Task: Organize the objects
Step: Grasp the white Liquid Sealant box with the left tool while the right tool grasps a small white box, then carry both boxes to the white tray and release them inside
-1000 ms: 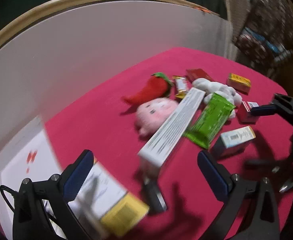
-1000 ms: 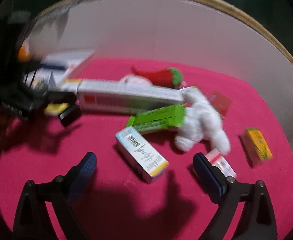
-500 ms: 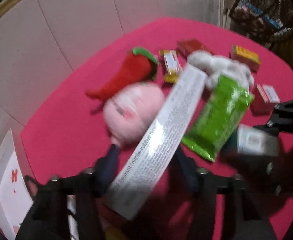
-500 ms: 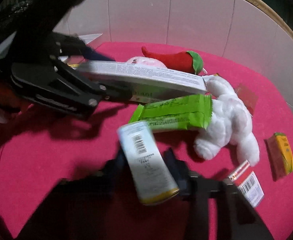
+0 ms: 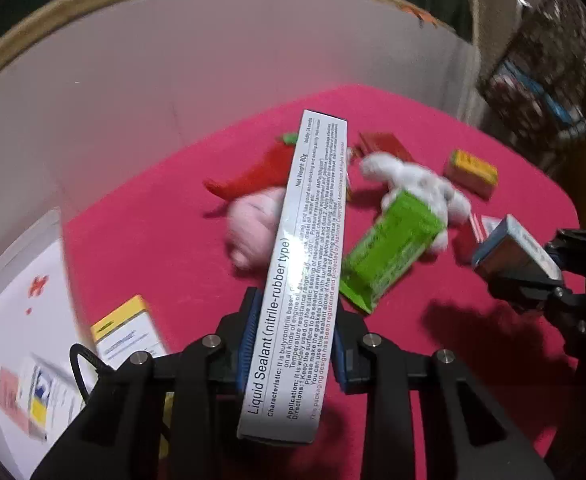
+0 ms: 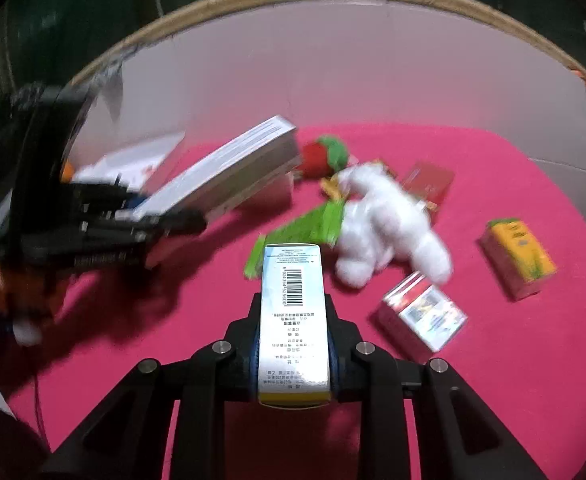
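Observation:
My left gripper (image 5: 293, 344) is shut on a long white liquid sealant box (image 5: 305, 264) and holds it above the red table (image 5: 153, 232). It also shows in the right wrist view (image 6: 229, 168). My right gripper (image 6: 293, 356) is shut on a small white and blue barcode box (image 6: 293, 312), lifted off the table; it shows at the right of the left wrist view (image 5: 513, 248).
On the table lie a green packet (image 5: 389, 256), a white plush (image 6: 381, 224), a pink plush (image 5: 253, 224), a red chili plush (image 5: 253, 176), a yellow-orange box (image 6: 521, 256), a red box (image 6: 429, 180) and a small carton (image 6: 421, 320). A white tray (image 5: 25, 312) with boxes stands at left.
Both grippers closed on their boxes and lifted them: the left took the long sealant box, the right took the barcode box off the table.

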A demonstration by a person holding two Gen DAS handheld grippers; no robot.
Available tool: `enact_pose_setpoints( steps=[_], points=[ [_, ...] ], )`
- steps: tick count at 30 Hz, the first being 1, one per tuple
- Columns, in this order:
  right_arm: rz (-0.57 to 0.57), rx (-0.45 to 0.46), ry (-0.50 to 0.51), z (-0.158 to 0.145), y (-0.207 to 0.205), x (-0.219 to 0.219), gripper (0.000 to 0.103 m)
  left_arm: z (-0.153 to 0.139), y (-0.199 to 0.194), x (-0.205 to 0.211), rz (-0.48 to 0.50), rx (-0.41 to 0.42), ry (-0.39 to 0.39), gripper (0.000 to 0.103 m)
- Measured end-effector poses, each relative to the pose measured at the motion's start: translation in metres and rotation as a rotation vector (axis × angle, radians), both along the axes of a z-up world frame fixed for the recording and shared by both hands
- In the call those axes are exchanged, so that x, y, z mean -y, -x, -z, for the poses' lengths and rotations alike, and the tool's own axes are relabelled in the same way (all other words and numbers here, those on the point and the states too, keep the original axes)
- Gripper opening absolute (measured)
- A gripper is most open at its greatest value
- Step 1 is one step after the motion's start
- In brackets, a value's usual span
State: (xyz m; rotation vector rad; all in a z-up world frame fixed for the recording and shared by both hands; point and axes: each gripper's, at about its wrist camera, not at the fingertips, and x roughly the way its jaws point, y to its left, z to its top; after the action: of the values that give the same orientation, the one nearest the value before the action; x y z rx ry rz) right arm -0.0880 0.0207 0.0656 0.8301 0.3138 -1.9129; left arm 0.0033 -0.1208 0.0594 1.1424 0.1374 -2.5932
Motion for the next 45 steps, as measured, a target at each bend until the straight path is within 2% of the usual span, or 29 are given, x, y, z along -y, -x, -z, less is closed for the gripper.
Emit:
enact_pose_setpoints(
  steps=[5, 9, 12, 19, 27, 37, 45],
  points=[
    [0.106, -0.053, 0.1, -0.034, -0.01, -0.011, 0.026, -0.023, -0.023, -0.011, -0.153, -0.122, 0.085, 0.03],
    [0.152, -0.108, 0.152, -0.064, -0.032, -0.011, 0.026, -0.039, -0.037, -0.013, -0.199, -0.186, 0.109, 0.03],
    [0.163, -0.122, 0.178, -0.082, -0.037, 0.0, 0.026, -0.05, -0.051, -0.007, -0.238, -0.211, 0.125, 0.03],
    [0.154, -0.139, 0.184, -0.102, -0.047, 0.036, 0.026, -0.058, -0.077, 0.012, -0.304, -0.237, 0.123, 0.03],
    [0.102, -0.12, 0.159, -0.107, -0.065, 0.081, 0.026, -0.058, -0.111, 0.039, -0.386, -0.256, 0.113, 0.03],
    [0.011, -0.139, 0.129, -0.111, -0.096, 0.136, 0.027, -0.055, -0.153, 0.08, -0.492, -0.261, 0.098, 0.03],
    [-0.064, -0.119, 0.082, -0.101, -0.118, 0.189, 0.027, -0.053, -0.189, 0.121, -0.594, -0.248, 0.102, 0.031]
  ],
)
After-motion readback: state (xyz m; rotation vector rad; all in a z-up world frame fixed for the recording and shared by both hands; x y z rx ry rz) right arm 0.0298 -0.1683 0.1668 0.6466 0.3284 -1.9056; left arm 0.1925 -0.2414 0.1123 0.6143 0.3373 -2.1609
